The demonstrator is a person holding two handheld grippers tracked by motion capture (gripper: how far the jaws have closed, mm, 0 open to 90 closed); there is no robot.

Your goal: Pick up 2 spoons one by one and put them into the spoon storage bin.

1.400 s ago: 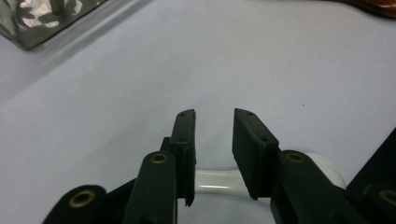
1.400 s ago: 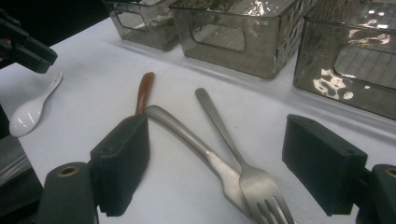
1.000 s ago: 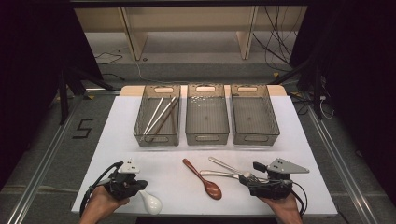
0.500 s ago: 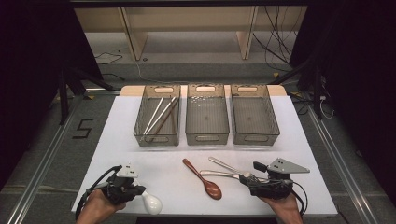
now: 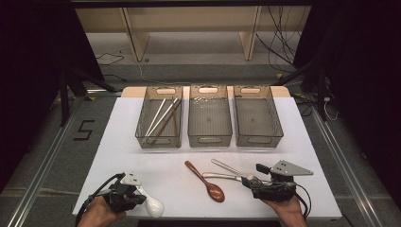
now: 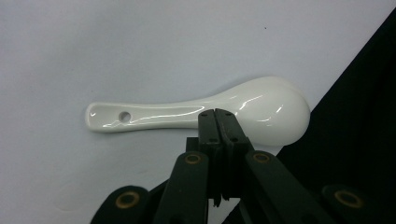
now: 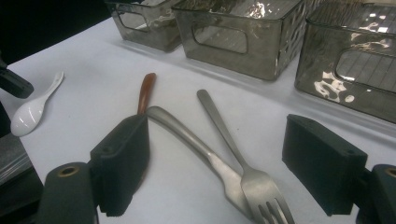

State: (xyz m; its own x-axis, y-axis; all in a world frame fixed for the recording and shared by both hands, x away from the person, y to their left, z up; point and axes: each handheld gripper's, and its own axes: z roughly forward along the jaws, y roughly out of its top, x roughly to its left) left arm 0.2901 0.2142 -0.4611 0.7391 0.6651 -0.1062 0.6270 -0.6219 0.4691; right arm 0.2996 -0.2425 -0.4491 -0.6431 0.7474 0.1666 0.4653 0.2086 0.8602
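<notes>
Chopsticks lie binned; I hold left gripper jaws closed beside the white ceramic spoon, ungripped; right gripper jaws open over steel forks.

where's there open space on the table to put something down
Bare white table lies between the left bin and the white spoon, and right of the right bin. It is crowded around the brown spoon and metal forks by the right gripper.
</notes>
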